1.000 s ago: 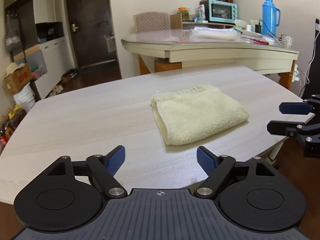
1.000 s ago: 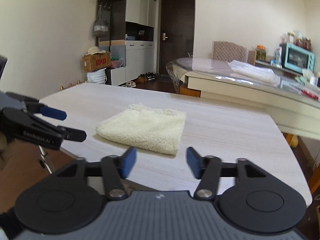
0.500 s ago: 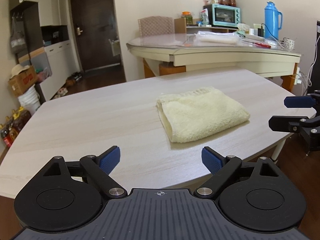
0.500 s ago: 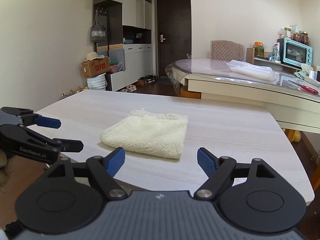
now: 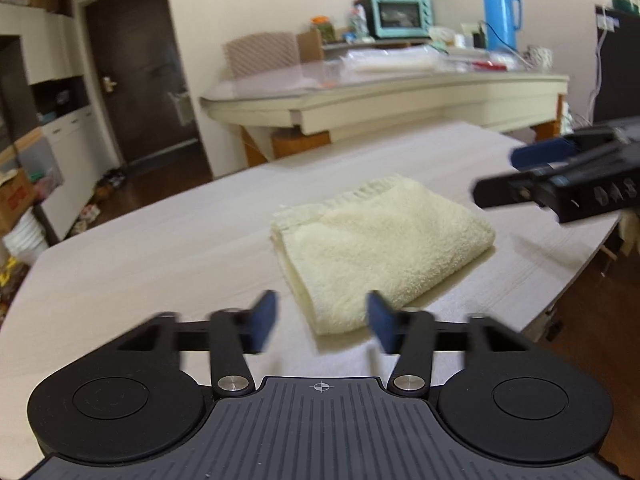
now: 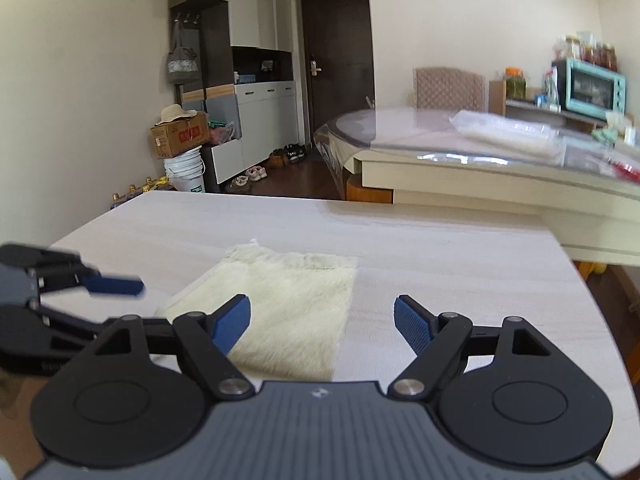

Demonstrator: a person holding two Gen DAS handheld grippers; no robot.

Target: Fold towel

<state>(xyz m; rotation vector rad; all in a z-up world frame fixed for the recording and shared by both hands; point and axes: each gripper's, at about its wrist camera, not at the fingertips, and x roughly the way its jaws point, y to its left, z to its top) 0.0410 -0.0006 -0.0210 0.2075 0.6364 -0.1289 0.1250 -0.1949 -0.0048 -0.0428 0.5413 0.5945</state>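
A cream towel [image 5: 380, 248] lies folded into a thick rectangle on the pale wooden table [image 5: 140, 264]. My left gripper [image 5: 323, 322] hovers at the towel's near corner, open, its blue pads blurred with a narrowed gap. The corner shows between the pads, and I cannot tell whether they touch it. In the right wrist view the towel [image 6: 288, 312] lies just ahead of my right gripper [image 6: 322, 318], which is open wide over its near right part. Each gripper appears in the other's view: right gripper [image 5: 516, 174] above the towel's right end, left gripper [image 6: 108, 308] at its left side.
Behind stands a glass-topped table [image 5: 400, 92] with a teal toaster oven [image 5: 402, 14], a blue thermos [image 5: 498, 18] and plastic bags. A padded chair [image 6: 448, 88], white cabinets [image 6: 260, 128], a cardboard box on buckets [image 6: 182, 140] and a dark door [image 6: 340, 60] line the room.
Both grippers have moved in from the table's edge to the towel. The left jaws have narrowed; the right jaws have spread wider.
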